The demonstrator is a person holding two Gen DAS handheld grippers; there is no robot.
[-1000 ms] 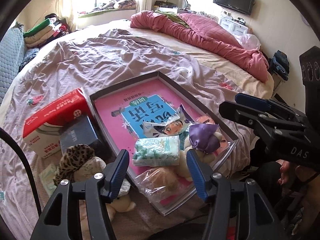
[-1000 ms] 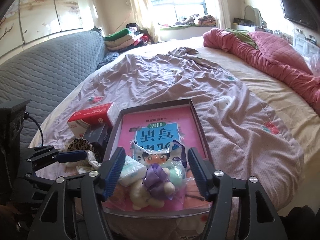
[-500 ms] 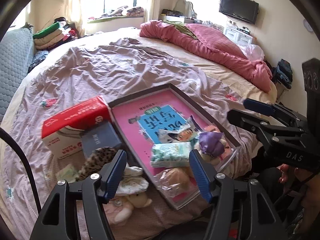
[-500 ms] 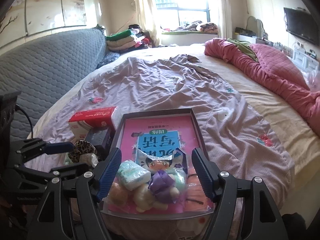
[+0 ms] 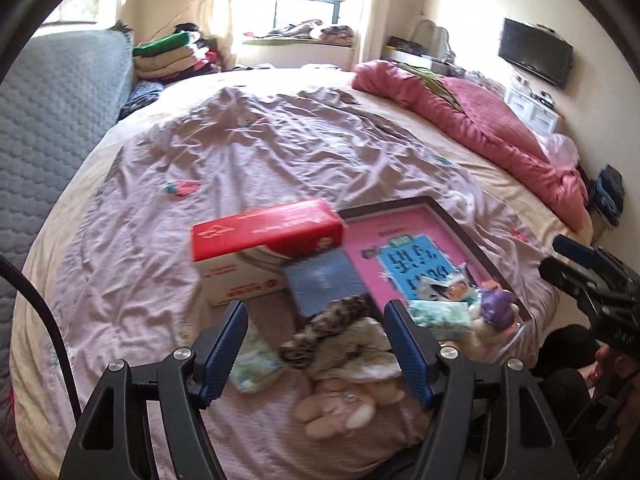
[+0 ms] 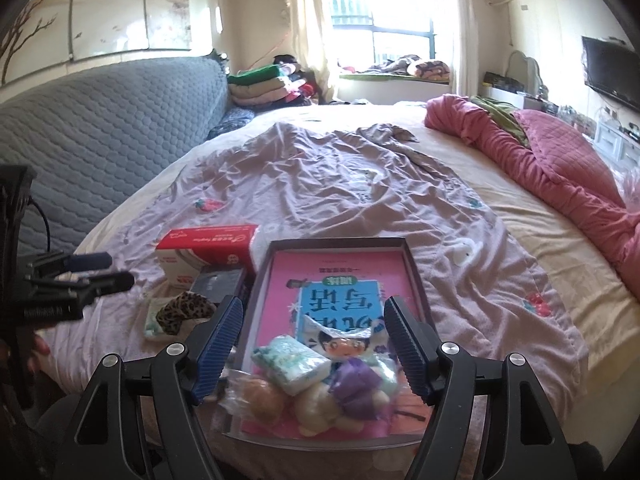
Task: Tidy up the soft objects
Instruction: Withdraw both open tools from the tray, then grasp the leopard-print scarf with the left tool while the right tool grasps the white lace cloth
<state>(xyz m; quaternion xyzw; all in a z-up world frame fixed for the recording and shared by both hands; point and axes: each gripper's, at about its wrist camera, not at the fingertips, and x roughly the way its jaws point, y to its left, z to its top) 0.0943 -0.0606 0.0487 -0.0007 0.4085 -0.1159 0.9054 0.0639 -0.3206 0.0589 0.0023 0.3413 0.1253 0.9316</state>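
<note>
Left gripper [image 5: 316, 352], its blue-padded jaws just widened and holding nothing, hangs directly over the leopard-print soft fabric piece [image 5: 324, 326] lying outside the dark shallow tray [image 5: 472, 232], nearer than the right gripper [image 6: 314, 352].

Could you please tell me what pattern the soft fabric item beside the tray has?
Leopard print, clearest in the right wrist view.

The right gripper [image 6: 312, 344] is open over a tray [image 6: 416, 276] with a tissue pack [image 6: 292, 364] and a purple toy [image 6: 358, 388]. A red box [image 6: 208, 244] sits beside the tray.
</note>
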